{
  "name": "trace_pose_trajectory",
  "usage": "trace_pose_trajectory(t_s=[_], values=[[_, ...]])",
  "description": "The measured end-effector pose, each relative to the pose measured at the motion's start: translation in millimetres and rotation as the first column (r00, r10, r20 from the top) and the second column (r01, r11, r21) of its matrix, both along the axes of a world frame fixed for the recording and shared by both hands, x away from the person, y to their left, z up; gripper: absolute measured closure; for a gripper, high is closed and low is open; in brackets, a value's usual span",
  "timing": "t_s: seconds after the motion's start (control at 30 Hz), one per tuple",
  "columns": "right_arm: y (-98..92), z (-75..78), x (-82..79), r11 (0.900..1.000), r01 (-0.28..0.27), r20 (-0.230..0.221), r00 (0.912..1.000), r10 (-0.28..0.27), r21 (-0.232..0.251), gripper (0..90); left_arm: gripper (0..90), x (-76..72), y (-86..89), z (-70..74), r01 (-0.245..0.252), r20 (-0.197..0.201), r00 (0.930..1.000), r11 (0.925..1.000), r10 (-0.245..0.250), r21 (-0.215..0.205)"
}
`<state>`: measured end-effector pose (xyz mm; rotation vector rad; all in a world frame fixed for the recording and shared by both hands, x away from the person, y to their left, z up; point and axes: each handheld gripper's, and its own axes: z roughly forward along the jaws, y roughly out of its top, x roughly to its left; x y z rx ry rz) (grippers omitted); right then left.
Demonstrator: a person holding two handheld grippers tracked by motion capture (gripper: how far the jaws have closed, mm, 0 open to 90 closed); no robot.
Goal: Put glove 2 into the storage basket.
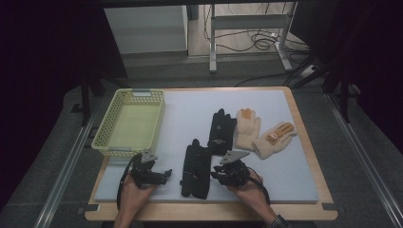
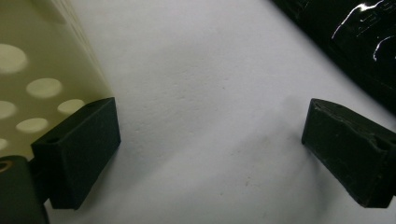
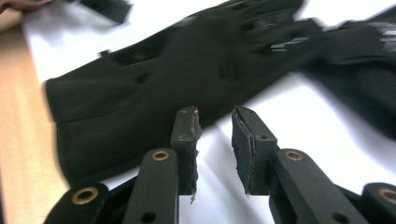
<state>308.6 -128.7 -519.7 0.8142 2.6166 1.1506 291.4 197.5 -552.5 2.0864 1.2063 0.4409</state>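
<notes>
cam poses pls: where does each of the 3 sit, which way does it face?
High view: above the person's side, facing forward and down on the table; both hands show.
Left gripper view: rides the left gripper, facing the mat beside the basket; jaws wide.
Right gripper view: rides the right gripper, facing the near black glove; jaws narrow, empty.
Shared: that glove.

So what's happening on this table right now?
A person works with a claw in each hand over a white mat. The right claw, jaws slightly apart with nothing between them, points at the edge of the near black glove. The left claw rests wide open on the mat beside the yellow basket, holding nothing. A second black glove and two cream gloves lie farther back.
</notes>
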Motion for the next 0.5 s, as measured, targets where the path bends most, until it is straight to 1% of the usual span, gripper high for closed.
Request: trace_pose_trajectory(t_s=[0.07, 0.13, 0.27, 0.4, 0.5], values=[[-8.6, 5.6, 6.6, 1.000, 0.031, 0.014, 0.9994, -0.031, 0.005, 67.5, 4.6, 0.1, 0.1, -0.1, 0.000, -0.001, 1.0000, 1.0000, 0.000, -0.001], [-16.6, 12.0, 16.7, 0.998, 0.063, 0.031, 0.9975, -0.063, 0.002, 66.1, 4.6, 0.1, -0.2, -0.3, -0.003, 0.001, 1.0000, 1.0000, 0.003, -0.007], [-22.6, 19.2, 34.8, 0.995, 0.102, 0.056, 0.9933, -0.101, -0.003, 64.3, 4.6, 0.2, -0.1, -0.4, -0.003, 0.000, 1.0000, 1.0000, 0.003, -0.007], [-24.3, 24.7, 62.3, 0.989, 0.145, 0.077, 0.9866, -0.144, -0.012, 60.6, 4.6, 0.2, 0.0, -0.4, -0.003, 0.000, 1.0000, 1.0000, 0.003, -0.007], [-21.2, 27.8, 86.7, 0.985, 0.171, 0.093, 0.9814, -0.168, -0.023, 53.6, 4.6, 0.2, 0.0, -0.4, -0.003, -0.001, 1.0000, 1.0000, 0.003, -0.008]])
